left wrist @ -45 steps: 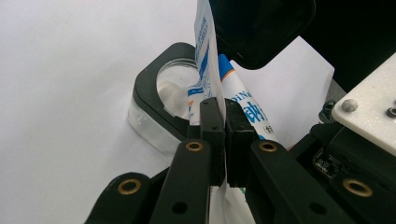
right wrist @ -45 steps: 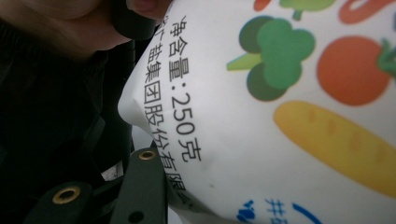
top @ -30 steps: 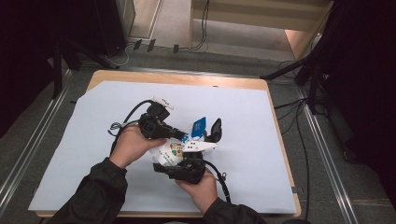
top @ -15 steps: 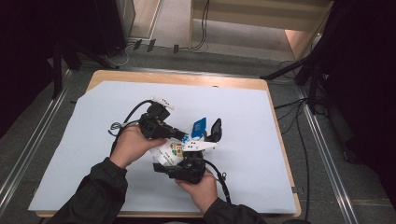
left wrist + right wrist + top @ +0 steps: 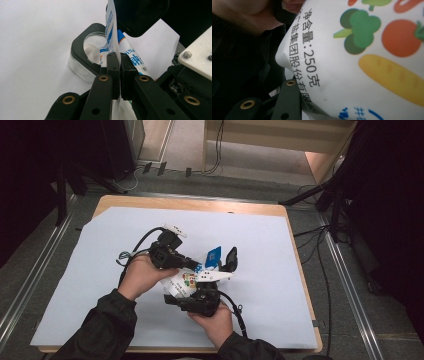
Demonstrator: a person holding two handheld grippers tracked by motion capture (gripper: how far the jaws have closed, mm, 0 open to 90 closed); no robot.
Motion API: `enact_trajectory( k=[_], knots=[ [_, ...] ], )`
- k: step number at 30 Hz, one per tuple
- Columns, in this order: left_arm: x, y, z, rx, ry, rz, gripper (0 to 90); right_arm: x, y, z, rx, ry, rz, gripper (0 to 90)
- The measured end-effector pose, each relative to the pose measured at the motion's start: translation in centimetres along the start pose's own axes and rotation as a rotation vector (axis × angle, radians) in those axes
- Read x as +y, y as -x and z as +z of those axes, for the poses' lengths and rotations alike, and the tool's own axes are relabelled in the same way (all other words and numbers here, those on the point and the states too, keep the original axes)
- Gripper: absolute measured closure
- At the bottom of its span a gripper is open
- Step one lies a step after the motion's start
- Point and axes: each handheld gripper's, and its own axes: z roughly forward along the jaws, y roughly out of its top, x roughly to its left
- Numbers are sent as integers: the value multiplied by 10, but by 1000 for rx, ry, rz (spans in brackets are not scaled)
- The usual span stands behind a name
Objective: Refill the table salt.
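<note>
A white bag [image 5: 184,282] printed with vegetables [image 5: 372,50] is held up over the middle of the table between both grippers. My left gripper [image 5: 194,265] is shut on the bag's thin blue-and-white top edge [image 5: 110,30]; in the left gripper view its jaws [image 5: 120,67] pinch that edge tightly. My right gripper [image 5: 197,294] clamps the bag's full body from below, and one black finger [image 5: 288,97] presses its side. Just beyond stands a clear jar with a black rim [image 5: 82,50], its round mouth uncovered and its black flip lid [image 5: 231,259] raised. The bag's edge points toward that mouth.
A white sheet [image 5: 270,250] covers the wooden table [image 5: 295,245]. Cables trail from both grippers across the sheet on the left [image 5: 131,255] and near the front [image 5: 239,315]. Metal rails [image 5: 345,270] run along both sides of the table.
</note>
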Motion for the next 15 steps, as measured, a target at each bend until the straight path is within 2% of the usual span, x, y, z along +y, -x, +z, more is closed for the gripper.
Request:
enact_trajectory(
  k=[15],
  knots=[
    [0,0,0,-2,-1,-1,891,0,0,0,-1,-2,4,649]
  ],
)
